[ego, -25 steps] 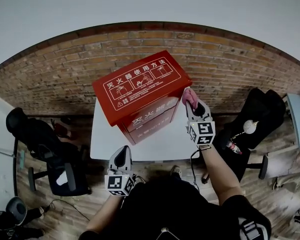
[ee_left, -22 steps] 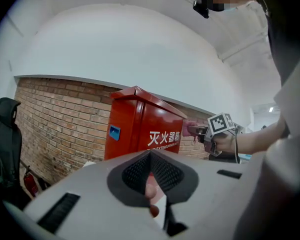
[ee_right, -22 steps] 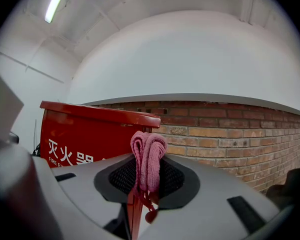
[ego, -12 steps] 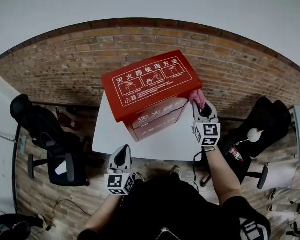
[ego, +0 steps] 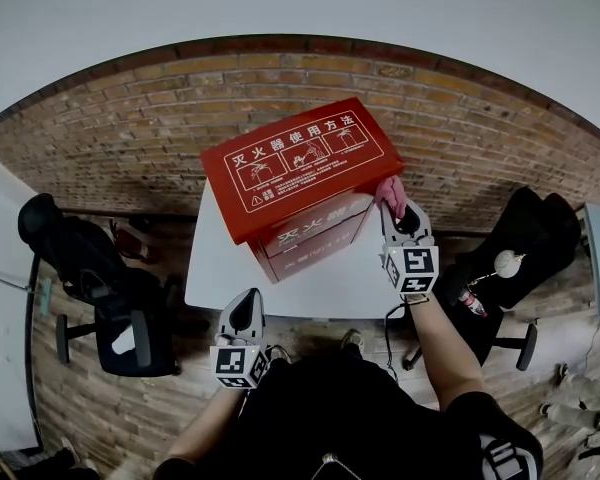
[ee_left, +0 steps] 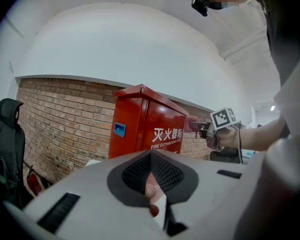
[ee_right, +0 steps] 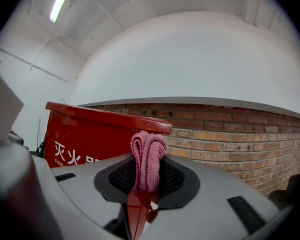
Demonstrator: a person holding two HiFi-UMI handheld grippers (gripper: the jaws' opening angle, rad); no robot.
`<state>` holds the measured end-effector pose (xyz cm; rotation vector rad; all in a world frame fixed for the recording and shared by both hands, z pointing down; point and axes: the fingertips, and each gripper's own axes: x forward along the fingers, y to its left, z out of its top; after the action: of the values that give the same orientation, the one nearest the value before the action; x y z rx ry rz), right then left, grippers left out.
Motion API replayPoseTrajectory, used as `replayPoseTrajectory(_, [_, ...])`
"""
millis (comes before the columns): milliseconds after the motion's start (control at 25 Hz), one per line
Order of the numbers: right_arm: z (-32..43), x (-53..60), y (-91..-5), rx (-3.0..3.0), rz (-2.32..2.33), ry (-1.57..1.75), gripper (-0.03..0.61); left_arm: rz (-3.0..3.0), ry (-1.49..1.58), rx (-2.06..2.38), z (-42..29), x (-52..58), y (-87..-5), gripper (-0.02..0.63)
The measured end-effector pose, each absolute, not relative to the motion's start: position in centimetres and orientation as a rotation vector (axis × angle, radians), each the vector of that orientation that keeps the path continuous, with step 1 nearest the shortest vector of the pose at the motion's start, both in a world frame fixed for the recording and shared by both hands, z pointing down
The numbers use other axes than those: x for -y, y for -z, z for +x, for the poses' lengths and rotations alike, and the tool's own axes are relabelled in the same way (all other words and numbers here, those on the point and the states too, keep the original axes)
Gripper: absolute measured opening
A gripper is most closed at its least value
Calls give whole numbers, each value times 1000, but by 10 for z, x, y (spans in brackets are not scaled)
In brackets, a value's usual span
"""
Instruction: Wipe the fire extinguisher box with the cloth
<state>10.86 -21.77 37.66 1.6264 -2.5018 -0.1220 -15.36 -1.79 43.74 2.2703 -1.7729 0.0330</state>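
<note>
I see a white table [ego: 220, 278] by the brick wall [ego: 130, 138], a black chair [ego: 80, 268] left, a second chair [ego: 525, 243] right (both on wooden floor [ego: 70, 408]).

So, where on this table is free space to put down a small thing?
The bare white table is free left of the fire extinguisher box and in the strip between the box and the near edge. It is crowded at the box's right corner, where the right tongs hold the cloth.
</note>
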Motion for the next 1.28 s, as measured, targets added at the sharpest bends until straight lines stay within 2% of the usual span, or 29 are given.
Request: replayPoseTrajectory(1280, [39, 176, -369, 2525, 1618, 130, 106, 2334, -29, 1692, -195, 1, -443, 28])
